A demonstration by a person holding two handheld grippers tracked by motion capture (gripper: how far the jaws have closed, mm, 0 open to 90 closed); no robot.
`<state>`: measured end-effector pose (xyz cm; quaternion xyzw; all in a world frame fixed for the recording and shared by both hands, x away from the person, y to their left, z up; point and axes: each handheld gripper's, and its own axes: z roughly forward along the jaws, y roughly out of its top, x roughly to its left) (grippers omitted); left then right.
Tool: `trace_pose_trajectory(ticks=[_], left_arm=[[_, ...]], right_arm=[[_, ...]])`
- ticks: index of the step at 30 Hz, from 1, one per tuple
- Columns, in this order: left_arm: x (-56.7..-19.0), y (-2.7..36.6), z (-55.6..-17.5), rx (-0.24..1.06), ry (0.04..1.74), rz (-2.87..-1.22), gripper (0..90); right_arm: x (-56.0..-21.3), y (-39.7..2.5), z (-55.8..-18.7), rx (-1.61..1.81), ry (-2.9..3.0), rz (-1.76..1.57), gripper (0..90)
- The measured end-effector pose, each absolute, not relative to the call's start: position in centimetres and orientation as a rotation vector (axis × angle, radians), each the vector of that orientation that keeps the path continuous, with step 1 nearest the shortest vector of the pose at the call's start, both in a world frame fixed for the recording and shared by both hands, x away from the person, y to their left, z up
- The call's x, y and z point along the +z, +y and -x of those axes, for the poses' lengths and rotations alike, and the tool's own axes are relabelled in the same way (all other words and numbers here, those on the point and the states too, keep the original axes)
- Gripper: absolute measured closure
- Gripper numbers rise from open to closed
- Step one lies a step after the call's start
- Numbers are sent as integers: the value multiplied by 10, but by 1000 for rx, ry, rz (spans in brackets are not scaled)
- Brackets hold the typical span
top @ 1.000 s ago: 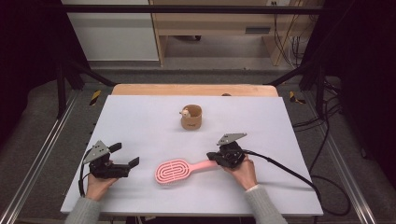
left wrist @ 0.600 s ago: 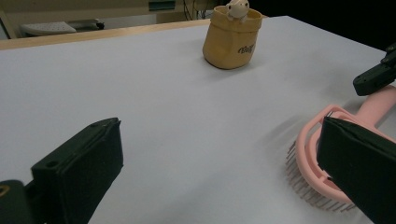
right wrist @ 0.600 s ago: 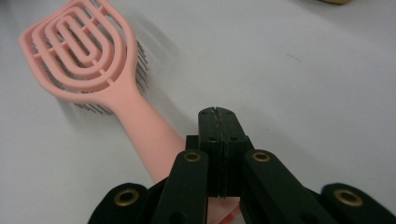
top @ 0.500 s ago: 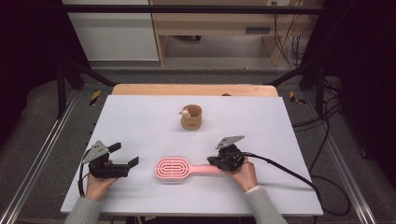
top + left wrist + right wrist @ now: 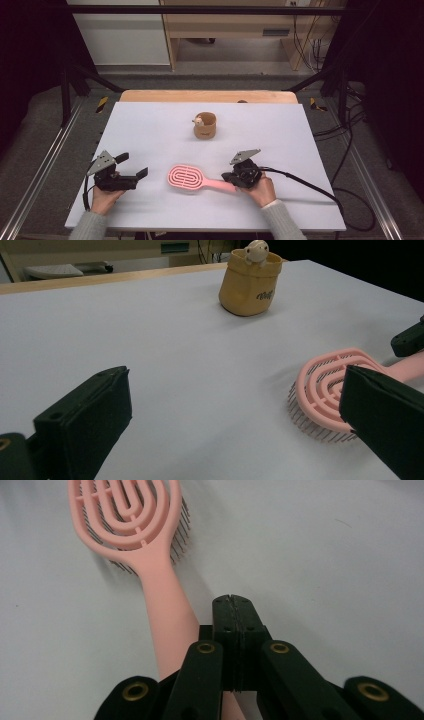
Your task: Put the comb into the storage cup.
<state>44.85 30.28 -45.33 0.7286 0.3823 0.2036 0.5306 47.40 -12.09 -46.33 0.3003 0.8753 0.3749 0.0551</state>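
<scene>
A pink hairbrush lies bristles down near the table's front, its handle pointing right. My right gripper is shut with nothing between its jaws and rests over the end of that handle. In the right gripper view the closed tips sit just right of the handle, and the brush runs away to the upper left. My left gripper stands open at the front left, apart from the brush. In the left gripper view the brush head lies beside the right jaw of my left gripper.
A tan cup with a small figure on its rim stands mid-table, also seen far off. The white table ends in a wooden strip at the back. A black cable trails right from the right gripper.
The right gripper has moved toward the front edge with the handle end. The brush has swung from slanted to nearly level, and its head has shifted slightly left. The left gripper has held still.
</scene>
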Motion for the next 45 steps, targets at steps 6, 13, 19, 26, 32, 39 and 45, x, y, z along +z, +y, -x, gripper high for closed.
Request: trace_pose_trajectory(ticks=[6, 13, 19, 26, 32, 39, 45], left_arm=[[-453, 303, -449, 487, 912, -1741, 2], [-453, 303, -448, 486, 912, -1742, 2], [-453, 302, -448, 487, 912, -1744, 2], [-453, 303, -448, 487, 912, -1743, 3], [-453, 303, -448, 486, 913, -1740, 2], [-453, 302, -449, 486, 912, -1743, 3], [-454, 302, -449, 485, 912, -1748, 3]], right_arm=[[-463, -120, -469, 1139, 2672, -903, 900], [-463, -119, -463, 1152, 2688, -881, 900], [-464, -118, -460, 1164, 2698, -878, 900], [-465, -116, -456, 1173, 2711, -882, 893], [-465, -117, -457, 1158, 2698, -881, 837], [-456, -122, -458, 1153, 2609, -901, 589], [-446, -128, -460, 1175, 2558, -898, 436]])
